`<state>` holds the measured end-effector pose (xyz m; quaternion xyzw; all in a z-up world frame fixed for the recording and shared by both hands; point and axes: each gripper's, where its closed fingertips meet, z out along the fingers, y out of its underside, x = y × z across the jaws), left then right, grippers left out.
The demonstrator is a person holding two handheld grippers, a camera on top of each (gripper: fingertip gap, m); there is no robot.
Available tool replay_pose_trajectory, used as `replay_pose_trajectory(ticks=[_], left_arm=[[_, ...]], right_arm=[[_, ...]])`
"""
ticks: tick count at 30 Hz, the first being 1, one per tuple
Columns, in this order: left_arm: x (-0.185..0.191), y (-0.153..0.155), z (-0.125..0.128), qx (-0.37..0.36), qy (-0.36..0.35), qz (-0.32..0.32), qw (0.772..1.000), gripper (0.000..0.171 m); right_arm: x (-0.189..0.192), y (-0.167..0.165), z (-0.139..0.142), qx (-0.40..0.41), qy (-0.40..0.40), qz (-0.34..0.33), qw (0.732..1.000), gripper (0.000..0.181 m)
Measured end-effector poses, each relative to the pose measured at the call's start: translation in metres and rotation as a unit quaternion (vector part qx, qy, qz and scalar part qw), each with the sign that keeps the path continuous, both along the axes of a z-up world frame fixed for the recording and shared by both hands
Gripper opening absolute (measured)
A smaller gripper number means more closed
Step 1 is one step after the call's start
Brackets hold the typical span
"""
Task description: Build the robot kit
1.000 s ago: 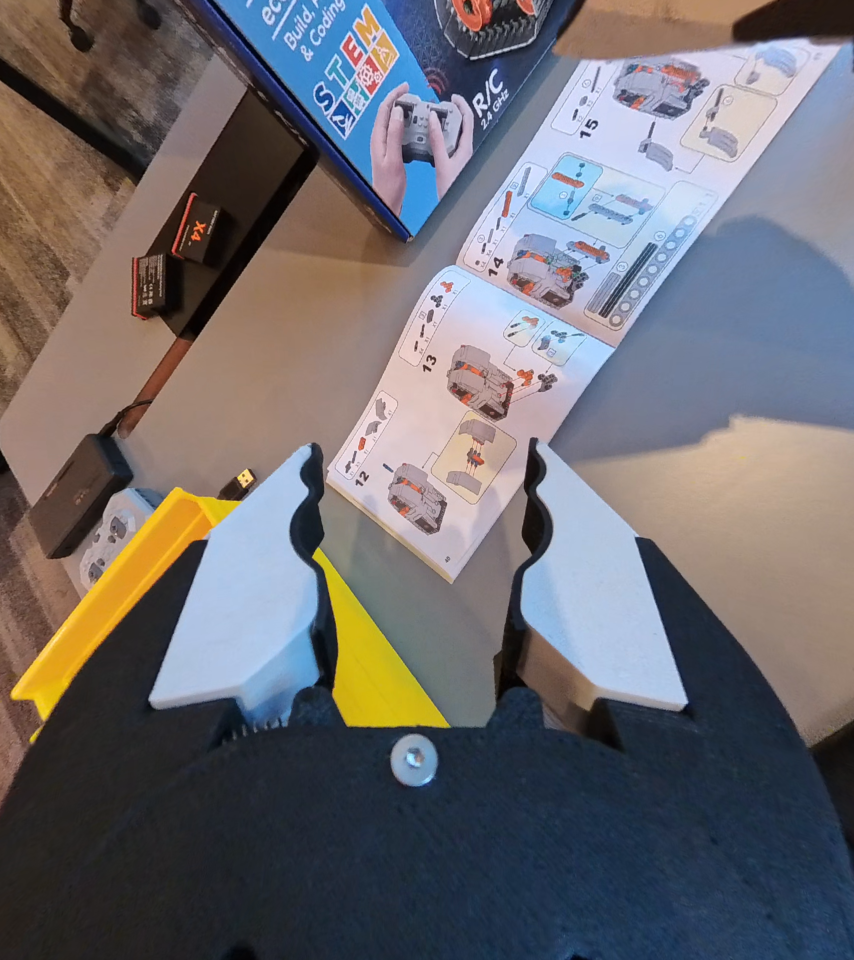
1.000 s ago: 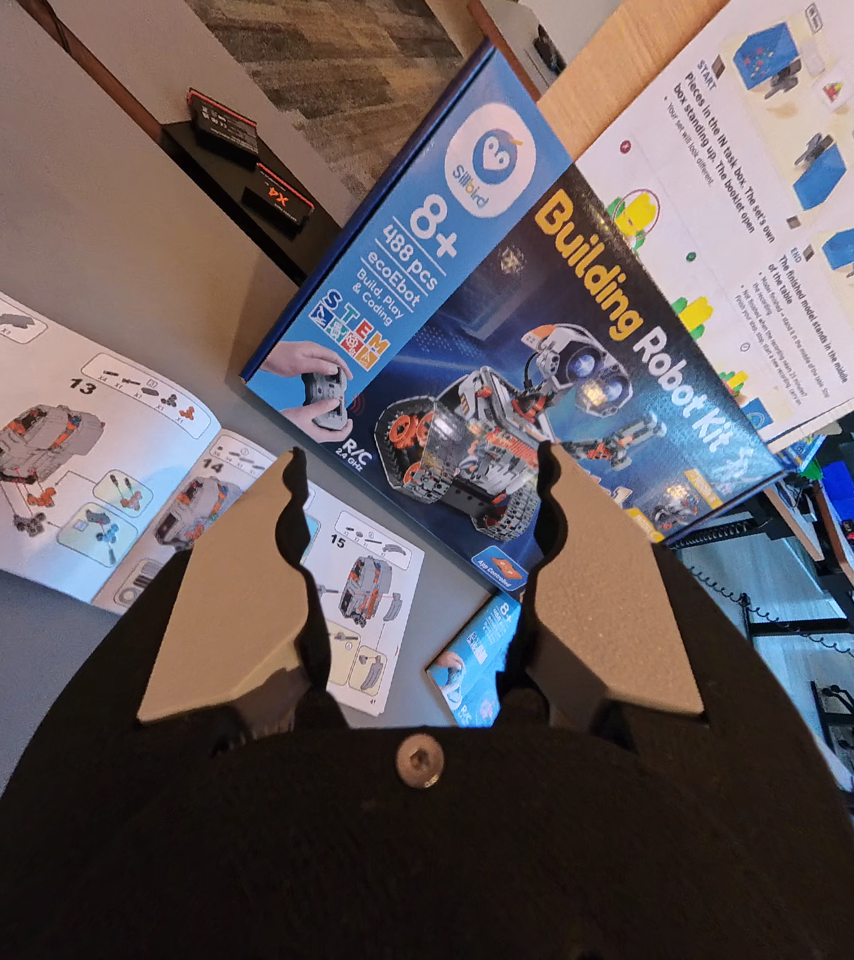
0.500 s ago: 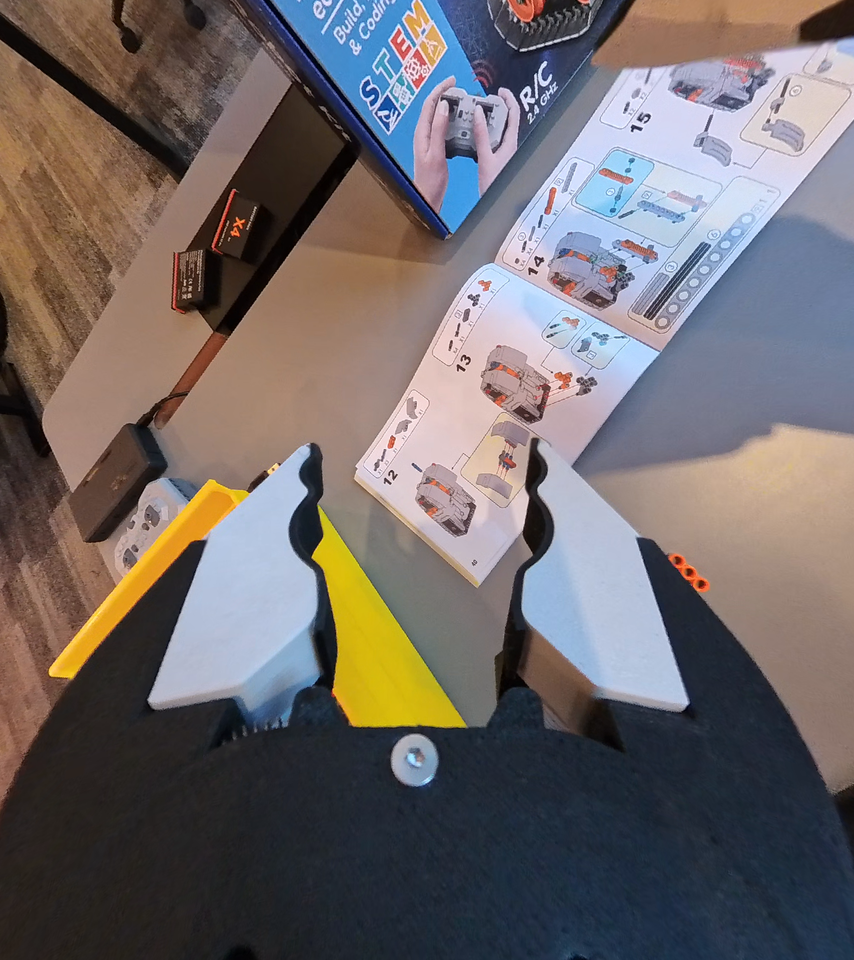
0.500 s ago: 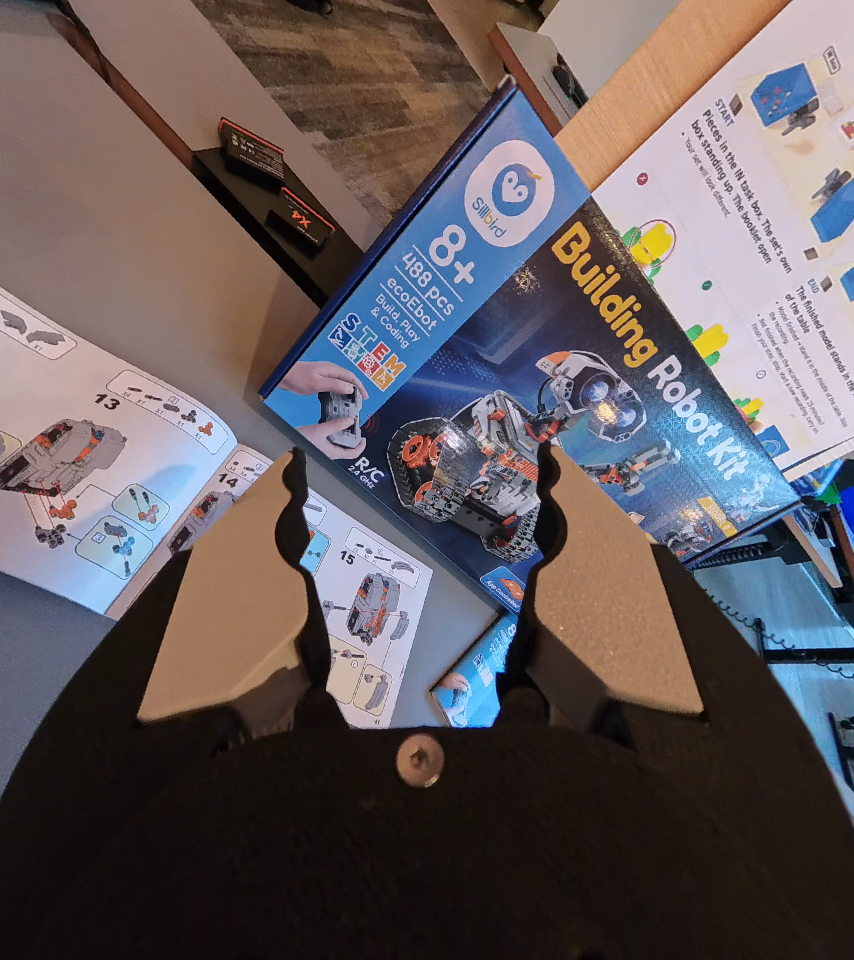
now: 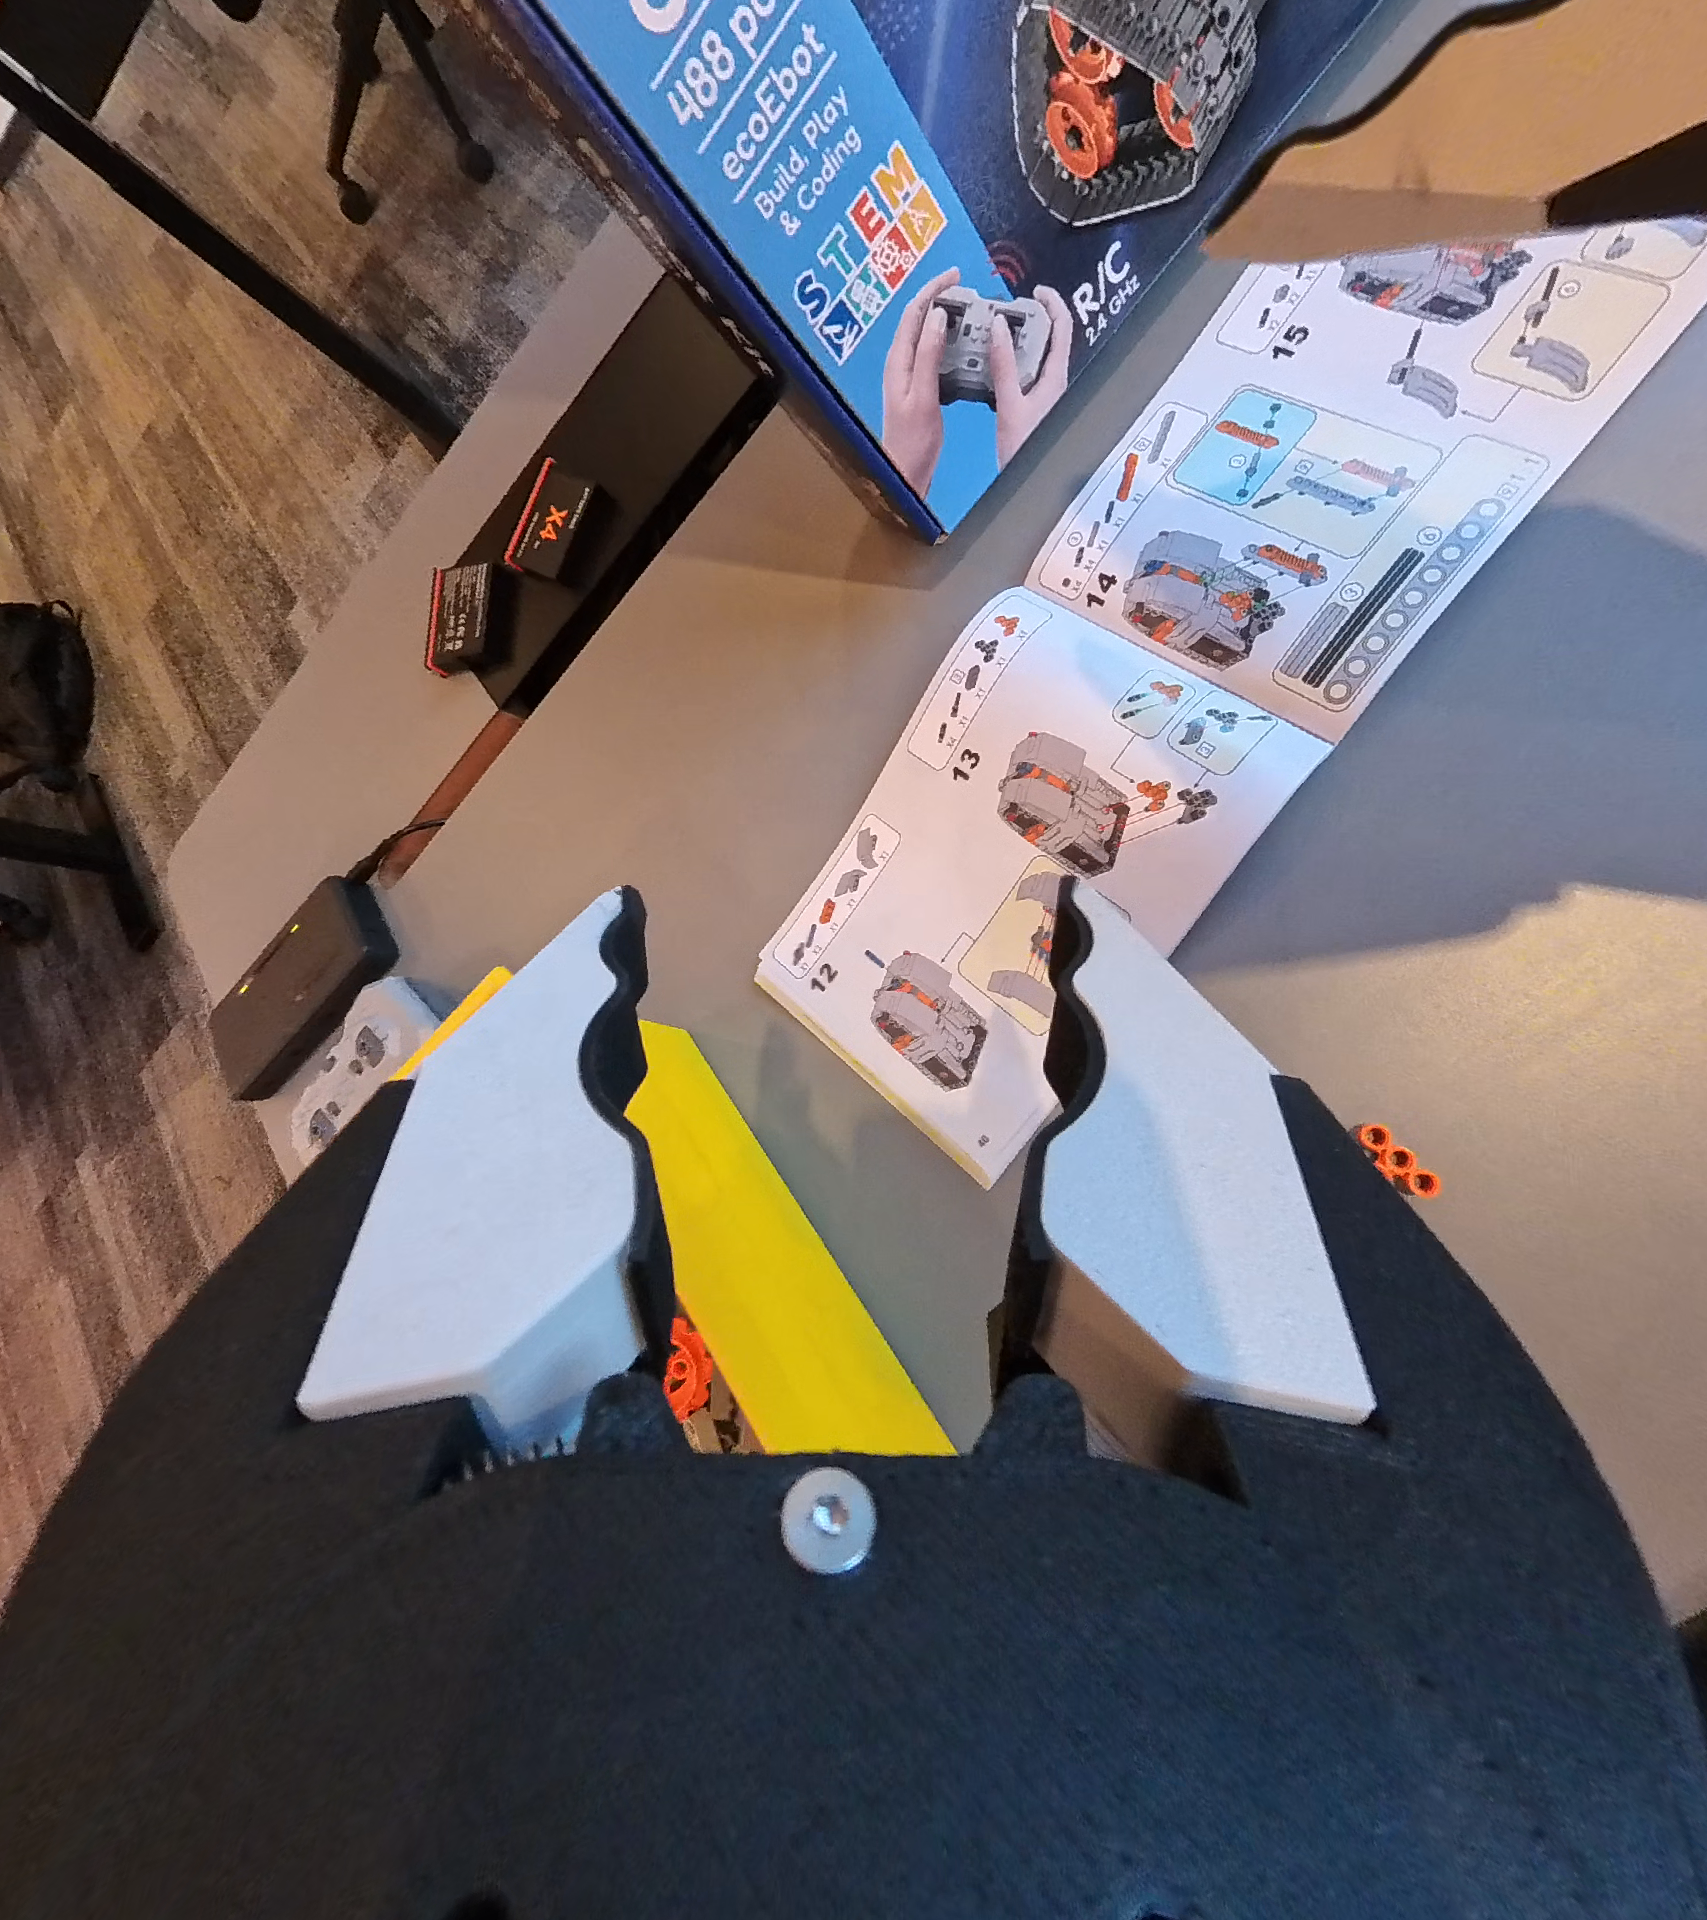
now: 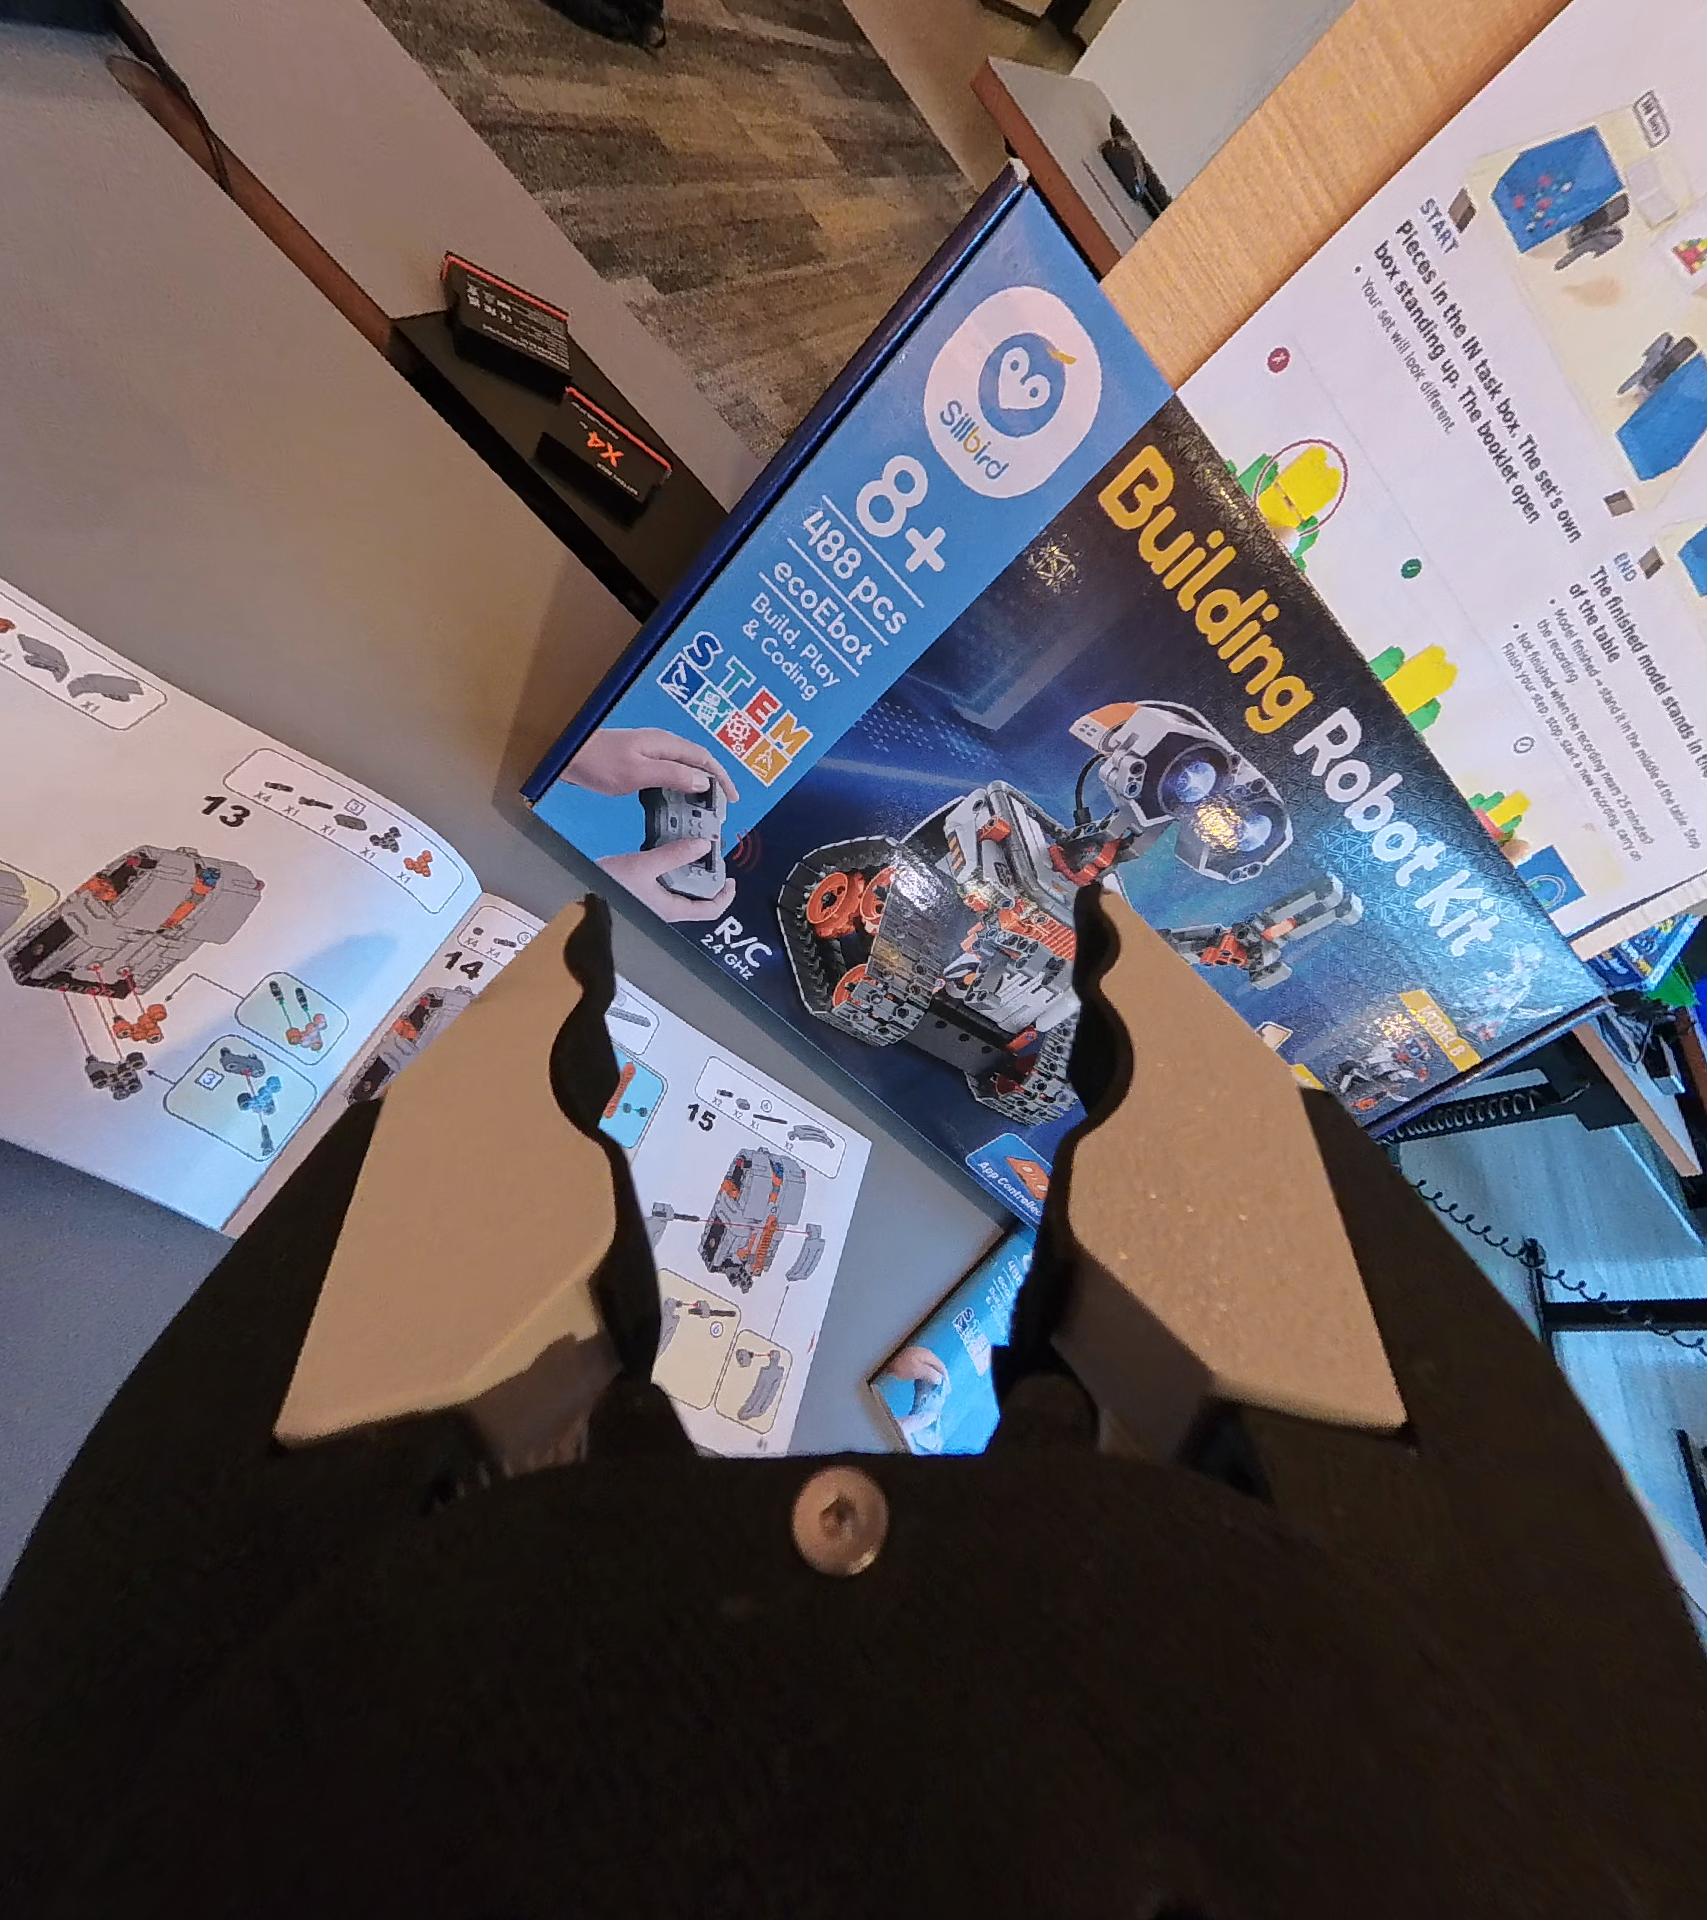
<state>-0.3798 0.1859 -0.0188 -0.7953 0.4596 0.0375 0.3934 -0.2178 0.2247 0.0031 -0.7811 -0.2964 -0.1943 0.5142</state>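
Observation:
My left gripper (image 5: pixel 844 914) is open and empty, above the grey table (image 5: pixel 683 748). It hangs over the near corner of an open instruction booklet (image 5: pixel 1119 769) and the rim of a yellow bin (image 5: pixel 776 1247), where an orange part (image 5: pixel 688 1366) shows. A small orange piece (image 5: pixel 1394 1158) lies on the table to its right. My right gripper (image 6: pixel 838 914) is open and empty, above the booklet's far page (image 6: pixel 755 1195) and in front of a blue building-kit box (image 6: pixel 1036 727) that stands upright. The right gripper's finger (image 5: pixel 1451 114) shows at the top of the left wrist view.
Two small black boxes (image 5: pixel 516 571) lie on a dark shelf beside the table. A black device (image 5: pixel 303 982) and a white controller (image 5: pixel 350 1060) sit on a lower grey surface at the left. A printed sheet (image 6: pixel 1555 416) leans on a wooden board behind the box. The right gripper is farther from the white controller (image 5: pixel 350 1060), some 40 centimetres, than the left, some 30 centimetres.
Both grippers have drawn back and up: the booklet and box look farther off. The orange piece and the orange part in the yellow bin have come into the left view. Both stay open.

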Motion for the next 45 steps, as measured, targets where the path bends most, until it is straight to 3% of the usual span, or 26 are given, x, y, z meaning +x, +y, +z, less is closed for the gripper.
replay_pose_trajectory(ticks=[13, 45], left_arm=[[-0.012, 0.003, 0.012, 0.01, -0.015, 0.013, 1.0, 0.076], [-0.019, 0.003, 0.016, 0.01, -0.019, 0.019, 1.0, 0.073]], right_arm=[[-0.001, -0.001, 0.001, 0.001, -0.002, 0.002, 1.0, 0.088], [0.0, -0.001, -0.002, -0.002, -0.002, 0.001, 1.0, 0.088]])
